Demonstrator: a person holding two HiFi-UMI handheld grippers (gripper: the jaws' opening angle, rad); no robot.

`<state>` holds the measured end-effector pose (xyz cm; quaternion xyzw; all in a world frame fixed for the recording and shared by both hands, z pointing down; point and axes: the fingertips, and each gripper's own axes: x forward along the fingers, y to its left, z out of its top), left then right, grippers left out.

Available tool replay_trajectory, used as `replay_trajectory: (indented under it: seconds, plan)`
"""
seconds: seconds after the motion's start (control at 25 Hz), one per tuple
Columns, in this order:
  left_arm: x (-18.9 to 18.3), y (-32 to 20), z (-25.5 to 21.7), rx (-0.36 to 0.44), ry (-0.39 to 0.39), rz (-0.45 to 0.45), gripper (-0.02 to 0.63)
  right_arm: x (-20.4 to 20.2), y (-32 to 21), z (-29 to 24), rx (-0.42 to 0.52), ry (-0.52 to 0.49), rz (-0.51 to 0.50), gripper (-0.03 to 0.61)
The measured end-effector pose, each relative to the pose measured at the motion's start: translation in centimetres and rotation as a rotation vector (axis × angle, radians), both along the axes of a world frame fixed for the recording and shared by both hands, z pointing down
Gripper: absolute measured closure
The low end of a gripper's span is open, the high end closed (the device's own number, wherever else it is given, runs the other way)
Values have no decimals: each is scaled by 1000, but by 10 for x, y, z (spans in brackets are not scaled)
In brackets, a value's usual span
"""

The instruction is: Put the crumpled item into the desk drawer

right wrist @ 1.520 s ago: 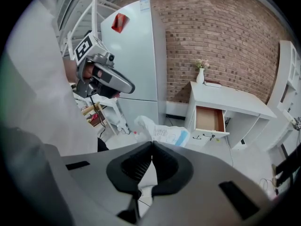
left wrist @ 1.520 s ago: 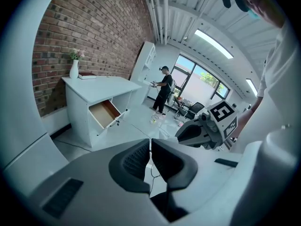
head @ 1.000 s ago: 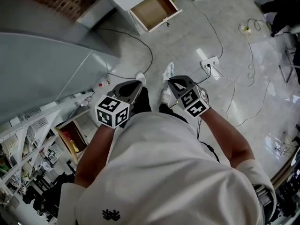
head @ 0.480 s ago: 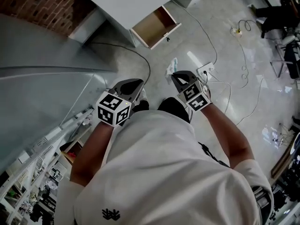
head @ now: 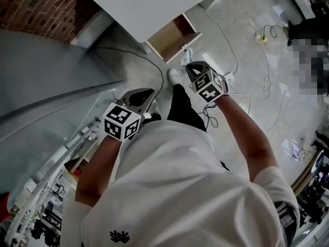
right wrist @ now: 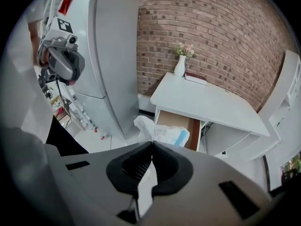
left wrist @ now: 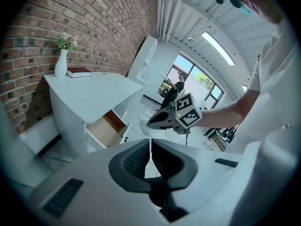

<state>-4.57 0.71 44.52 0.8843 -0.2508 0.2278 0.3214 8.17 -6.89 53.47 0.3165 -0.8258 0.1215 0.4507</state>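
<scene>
Far left of the open desk drawer stands a tall grey cabinet, with cluttered shelves below it. A black cable curves over the floor just left of the drawer. The left gripper hangs low and left of the drawer, jaws pressed together on nothing. Above the drawer, the white desk carries a vase of flowers and a book. The right gripper is clamped on the crumpled item, white paper with a blue patch, held just before the drawer's open front, outside it. Right of the drawer, white cables trail across the floor
</scene>
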Motion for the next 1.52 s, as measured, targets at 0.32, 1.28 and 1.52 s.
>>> replay_trajectory:
  seconds: [0.32,1.28,1.52]
  plan:
    - [46,-95,9,-41,-16,-103,583,20,-127,67,-6,117,-180,549]
    - [99,-221,64,-159,-96,-274,583,39,-298,285,-65,392,-456,549]
    - [96,-230,76,-178,-112,-303,583,48,-315,323,-51,504,-531,549]
